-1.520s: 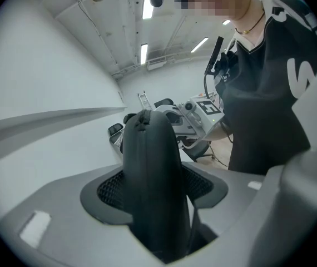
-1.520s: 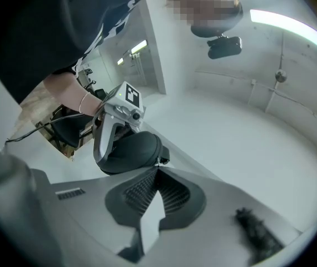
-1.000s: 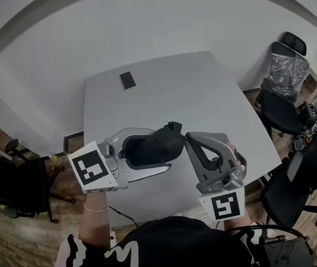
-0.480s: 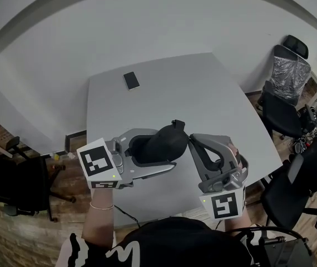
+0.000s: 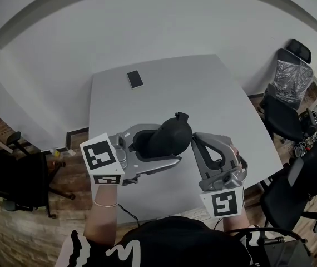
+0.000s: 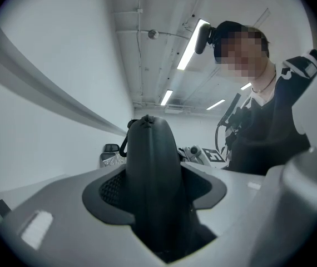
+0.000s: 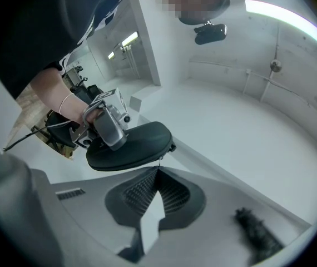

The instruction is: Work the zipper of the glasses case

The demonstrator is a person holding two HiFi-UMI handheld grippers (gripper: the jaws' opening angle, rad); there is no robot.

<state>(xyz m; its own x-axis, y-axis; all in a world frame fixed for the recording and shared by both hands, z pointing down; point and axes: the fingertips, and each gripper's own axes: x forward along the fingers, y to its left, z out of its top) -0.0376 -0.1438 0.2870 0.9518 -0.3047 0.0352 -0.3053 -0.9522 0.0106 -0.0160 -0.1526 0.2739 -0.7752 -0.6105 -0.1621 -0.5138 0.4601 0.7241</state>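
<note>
My left gripper [image 5: 147, 147] is shut on a black oval glasses case [image 5: 168, 140] and holds it above the grey table [image 5: 203, 93]. In the left gripper view the case [image 6: 152, 166] stands upright between the two pads, filling the gap. My right gripper [image 5: 192, 142] meets the case's right end. In the right gripper view its tips [image 7: 158, 170] are pressed together just under the case [image 7: 130, 146], pinched on the thin zipper pull [image 7: 159, 162] that hangs from the case's edge. A person's hand holds the left gripper [image 7: 105, 124] there.
A dark phone [image 5: 135, 79] lies at the table's far left corner. Black office chairs [image 5: 286, 93] stand to the right of the table, another chair [image 5: 14, 177] at the left. White walls rise behind the table.
The left gripper with the case has shifted a little to the right and farther from me. The right gripper has stayed at the case's right end.
</note>
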